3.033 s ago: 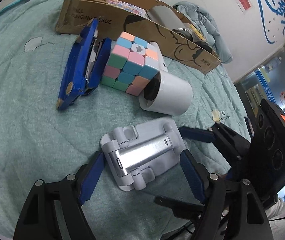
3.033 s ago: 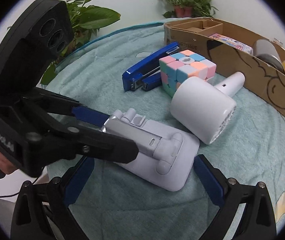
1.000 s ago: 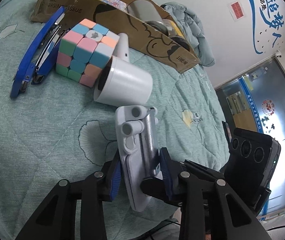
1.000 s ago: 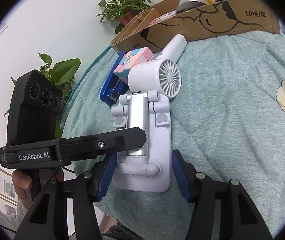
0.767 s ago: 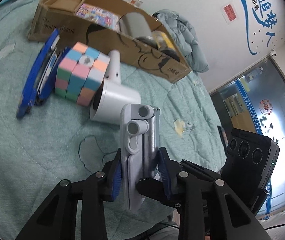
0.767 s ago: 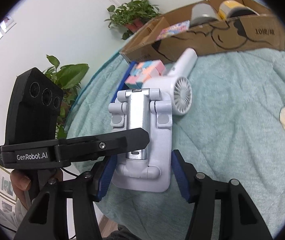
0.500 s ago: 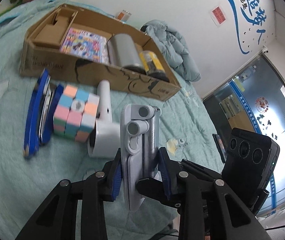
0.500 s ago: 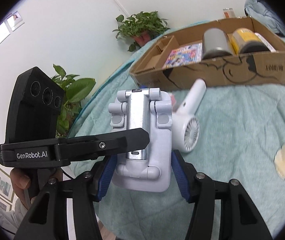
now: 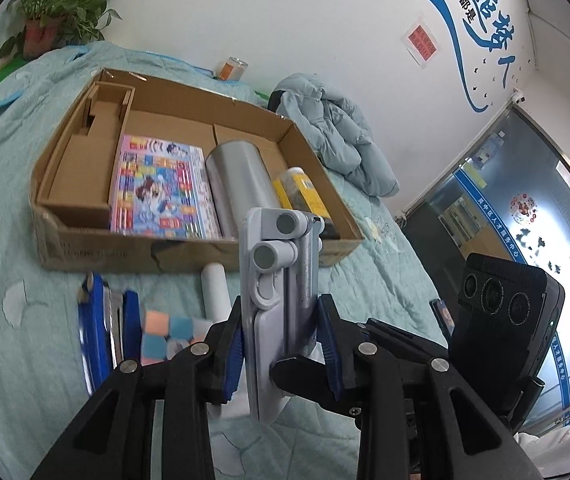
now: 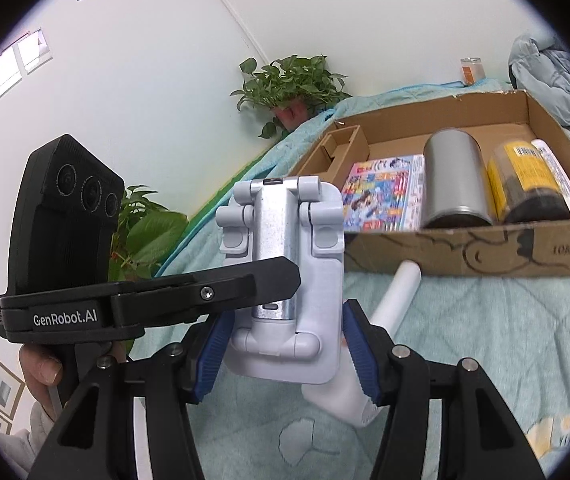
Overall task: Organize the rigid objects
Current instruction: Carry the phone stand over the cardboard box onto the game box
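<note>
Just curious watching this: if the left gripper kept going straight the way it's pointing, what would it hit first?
Probably the near wall of the cardboard box. The left gripper, shut on the folded phone stand, points down toward it; depth is hard to judge.

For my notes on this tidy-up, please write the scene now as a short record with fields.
held item: white phone stand, lifted clear of the bed
left gripper: shut on its flat faces
right gripper: shut on its side edges
cardboard box: holds booklet, silver can, yellow jar
on blanket: blue stapler, cube, white hair dryer
</note>
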Motion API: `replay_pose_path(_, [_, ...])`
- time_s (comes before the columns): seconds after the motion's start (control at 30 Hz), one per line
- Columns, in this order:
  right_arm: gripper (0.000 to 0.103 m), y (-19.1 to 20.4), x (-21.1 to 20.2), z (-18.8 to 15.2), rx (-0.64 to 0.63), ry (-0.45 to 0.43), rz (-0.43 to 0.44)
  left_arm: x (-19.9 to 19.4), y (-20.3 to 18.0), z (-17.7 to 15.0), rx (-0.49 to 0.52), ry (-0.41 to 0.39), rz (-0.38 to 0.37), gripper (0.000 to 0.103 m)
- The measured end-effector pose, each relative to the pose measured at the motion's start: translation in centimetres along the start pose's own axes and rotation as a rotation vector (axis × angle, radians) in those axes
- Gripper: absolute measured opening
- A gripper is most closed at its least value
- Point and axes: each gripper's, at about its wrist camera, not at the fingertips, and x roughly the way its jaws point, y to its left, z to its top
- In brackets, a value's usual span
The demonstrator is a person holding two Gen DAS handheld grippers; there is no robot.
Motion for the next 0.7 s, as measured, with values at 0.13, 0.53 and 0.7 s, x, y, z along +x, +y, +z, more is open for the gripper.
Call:
replay_pose_path(0.13, [0.055,0.0,1.2,2.3,-0.013,0.006,-0.019,0.7,1.1,2.9,0.001,0.006,0.013,0.031])
replay_pose_path(0.53, [0.055,-3.5,6.9,8.1,0.077,0.094,-0.026,6.0,6.6,11.4,-0.048,0.080,0.044,0.030])
replay_pose_path(0.7, [0.051,-5.4,9.7,9.2,0.128,0.120,-0.048,8.8,9.1,13.2,-0.087,0.120,0.072,0.028])
